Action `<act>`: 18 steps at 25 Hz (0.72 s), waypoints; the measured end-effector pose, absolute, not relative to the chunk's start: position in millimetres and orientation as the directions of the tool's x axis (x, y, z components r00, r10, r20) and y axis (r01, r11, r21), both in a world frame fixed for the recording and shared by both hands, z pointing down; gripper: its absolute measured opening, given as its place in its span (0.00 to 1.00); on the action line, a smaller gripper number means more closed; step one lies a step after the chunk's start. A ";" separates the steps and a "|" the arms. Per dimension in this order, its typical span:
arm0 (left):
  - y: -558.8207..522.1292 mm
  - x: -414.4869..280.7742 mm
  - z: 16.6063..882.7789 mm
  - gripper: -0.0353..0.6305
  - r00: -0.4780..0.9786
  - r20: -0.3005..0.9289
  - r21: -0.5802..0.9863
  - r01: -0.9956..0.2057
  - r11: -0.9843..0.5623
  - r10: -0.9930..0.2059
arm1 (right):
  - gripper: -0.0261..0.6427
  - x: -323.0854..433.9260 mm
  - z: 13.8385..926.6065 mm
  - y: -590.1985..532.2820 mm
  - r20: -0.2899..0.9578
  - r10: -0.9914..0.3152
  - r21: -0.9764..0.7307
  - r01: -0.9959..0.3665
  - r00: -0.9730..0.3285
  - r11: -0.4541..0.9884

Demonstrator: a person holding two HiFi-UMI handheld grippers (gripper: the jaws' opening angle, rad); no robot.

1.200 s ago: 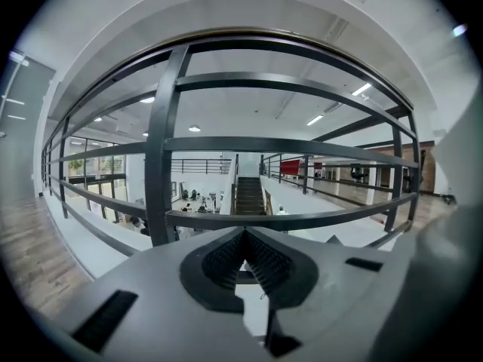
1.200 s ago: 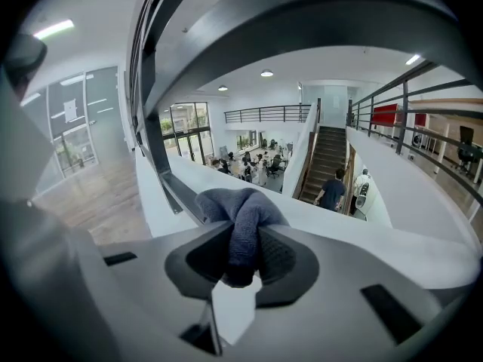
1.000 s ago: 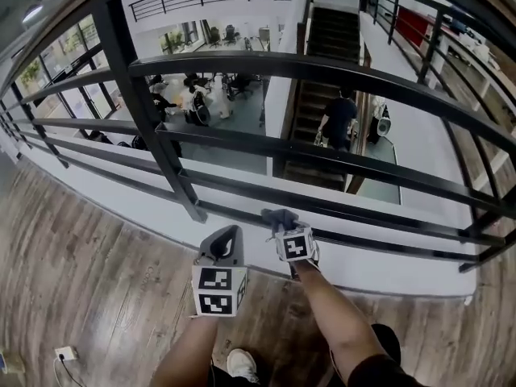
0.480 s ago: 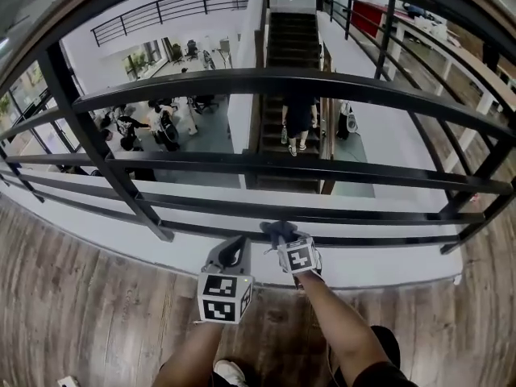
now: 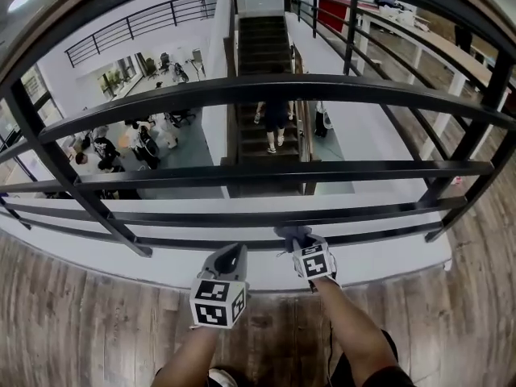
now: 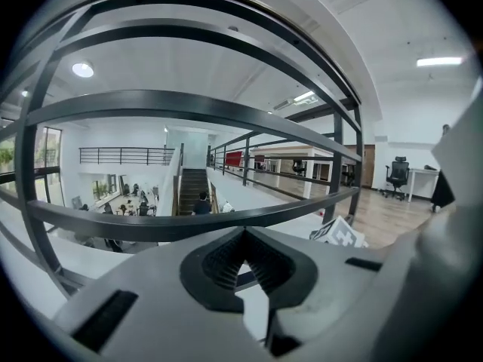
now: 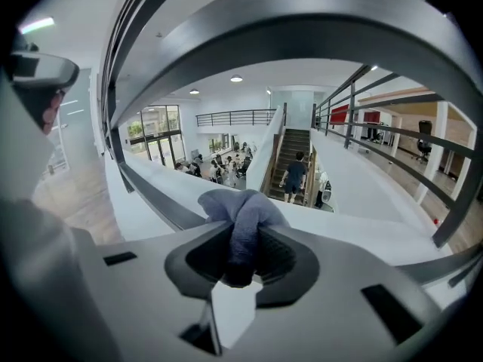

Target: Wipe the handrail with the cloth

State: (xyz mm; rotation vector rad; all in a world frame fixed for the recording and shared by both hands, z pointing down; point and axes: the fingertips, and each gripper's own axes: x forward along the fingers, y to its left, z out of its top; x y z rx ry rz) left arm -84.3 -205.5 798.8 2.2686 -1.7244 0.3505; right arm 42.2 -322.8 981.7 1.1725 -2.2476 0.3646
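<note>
Right gripper (image 5: 305, 247) is clamped on the cloth (image 7: 241, 206): a grey-blue wad is pinched between the pads and bulges out past the tips. Left gripper (image 5: 232, 256) is closed, tips meeting, nothing between them. Both are held out low in front of the black handrail (image 5: 266, 87), side by side and apart, with the left one a bit nearer the body. Head view puts the cloth right at the lowest bar (image 5: 379, 231). The right gripper view shows that bar running in from the left and passing behind the wad, but contact can't be confirmed from either view. The left tips sit just short of the same bar. The left marker cube (image 5: 216, 303) faces the head camera, and the right cube (image 6: 343, 234) shows in the left gripper view past the jaws. Wood-plank floor (image 5: 72, 321) is underfoot. Through the bars, a staircase (image 5: 262, 47) drops to a lower level with a person (image 5: 274, 119) on it.
</note>
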 end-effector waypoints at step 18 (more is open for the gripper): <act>-205.7 81.5 825.1 0.06 0.506 0.367 0.222 -0.863 -0.455 -0.780 | 0.16 249.1 985.1 -349.6 0.601 -0.751 0.050 -0.924 -0.275 0.378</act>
